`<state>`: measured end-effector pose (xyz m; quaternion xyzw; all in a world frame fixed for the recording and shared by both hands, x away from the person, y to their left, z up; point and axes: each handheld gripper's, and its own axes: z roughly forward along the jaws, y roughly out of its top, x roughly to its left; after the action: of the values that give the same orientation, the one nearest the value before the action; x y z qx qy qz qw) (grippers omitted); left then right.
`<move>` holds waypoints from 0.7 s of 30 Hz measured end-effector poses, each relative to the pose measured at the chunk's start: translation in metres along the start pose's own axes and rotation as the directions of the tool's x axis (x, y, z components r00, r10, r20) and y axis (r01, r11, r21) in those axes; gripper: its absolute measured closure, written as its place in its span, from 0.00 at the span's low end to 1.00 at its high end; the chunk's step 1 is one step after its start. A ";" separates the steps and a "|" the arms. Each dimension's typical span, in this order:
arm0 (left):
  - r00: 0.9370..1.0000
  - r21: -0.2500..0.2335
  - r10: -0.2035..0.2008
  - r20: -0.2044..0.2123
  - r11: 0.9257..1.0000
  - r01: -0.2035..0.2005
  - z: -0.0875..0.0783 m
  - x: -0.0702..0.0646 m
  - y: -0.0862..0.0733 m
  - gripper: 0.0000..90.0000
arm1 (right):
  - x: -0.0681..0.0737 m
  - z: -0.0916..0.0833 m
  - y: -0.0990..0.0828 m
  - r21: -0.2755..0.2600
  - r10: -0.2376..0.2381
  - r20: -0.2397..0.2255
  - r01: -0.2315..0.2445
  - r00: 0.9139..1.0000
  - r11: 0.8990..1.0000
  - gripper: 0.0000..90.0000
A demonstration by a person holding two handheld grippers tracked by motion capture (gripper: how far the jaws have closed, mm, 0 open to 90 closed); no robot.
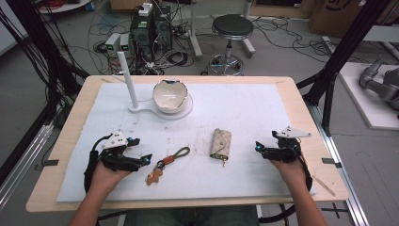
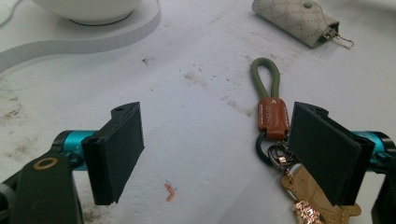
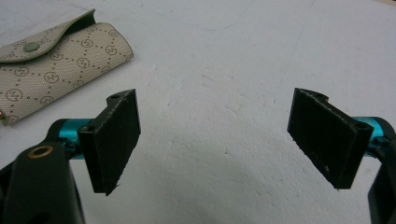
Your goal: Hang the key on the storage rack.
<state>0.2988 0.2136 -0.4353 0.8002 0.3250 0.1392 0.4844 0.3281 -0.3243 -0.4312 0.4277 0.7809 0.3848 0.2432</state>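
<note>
Down by the worktop's near edge, both hands are resting low: left gripper (image 1: 147, 159) gaping beside the keyring (image 1: 165, 164), right gripper (image 1: 258, 147) gaping near the pouch (image 1: 220, 143).

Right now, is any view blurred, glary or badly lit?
High view: evenly lit but soft, the keychain lacks detail. Left gripper view: sharp on the keychain, the bowl's white base slightly overexposed. Right gripper view: sharp key pouch, no glare.
</note>
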 end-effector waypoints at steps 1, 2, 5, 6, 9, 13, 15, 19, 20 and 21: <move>1.000 0.005 0.006 0.002 1.000 -0.006 0.001 0.000 0.000 0.20 | 0.000 0.000 0.000 0.000 -0.001 0.001 0.001 1.000 1.000 0.19; 1.000 0.005 0.006 0.006 1.000 -0.006 0.002 -0.001 0.001 0.20 | 0.001 0.000 0.000 0.001 0.000 0.004 0.000 1.000 1.000 0.19; 1.000 0.006 0.012 0.014 1.000 -0.013 0.005 -0.003 0.002 0.20 | 0.001 -0.001 0.000 0.001 -0.001 0.004 0.001 1.000 1.000 0.19; 1.000 0.007 0.015 0.015 1.000 -0.015 0.005 -0.004 0.003 0.20 | 0.002 -0.002 0.000 0.001 -0.001 0.003 0.001 1.000 1.000 0.19; 1.000 0.007 0.021 0.020 1.000 -0.021 0.011 -0.008 0.006 0.20 | 0.003 -0.003 -0.001 0.001 -0.009 0.004 0.009 1.000 1.000 0.19; 0.998 0.034 0.050 0.038 0.998 -0.051 0.024 -0.016 0.010 0.20 | 0.004 -0.006 -0.003 0.010 -0.019 0.010 0.019 1.000 1.000 0.19; 0.997 0.049 0.063 0.046 0.997 -0.065 0.032 -0.020 0.012 0.20 | 0.003 -0.007 -0.005 0.011 -0.020 0.014 0.020 1.000 1.000 0.19; 0.994 0.082 0.091 0.065 0.992 -0.096 0.045 -0.027 0.014 0.21 | 0.002 -0.011 -0.008 0.015 -0.017 0.016 0.017 1.000 1.000 0.19; 0.993 0.094 0.098 0.071 0.990 -0.105 0.047 -0.028 0.015 0.21 | 0.002 -0.012 -0.009 0.015 -0.015 0.016 0.015 1.000 1.000 0.19; 0.992 0.105 0.103 0.077 0.988 -0.111 0.050 -0.030 0.015 0.22 | 0.002 -0.012 -0.010 0.018 -0.015 0.016 0.014 1.000 1.000 0.19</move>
<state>0.3094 0.1550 -0.4446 0.8462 0.2712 0.1186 0.4431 0.3138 -0.3311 -0.4318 0.4273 0.7853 0.3727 0.2487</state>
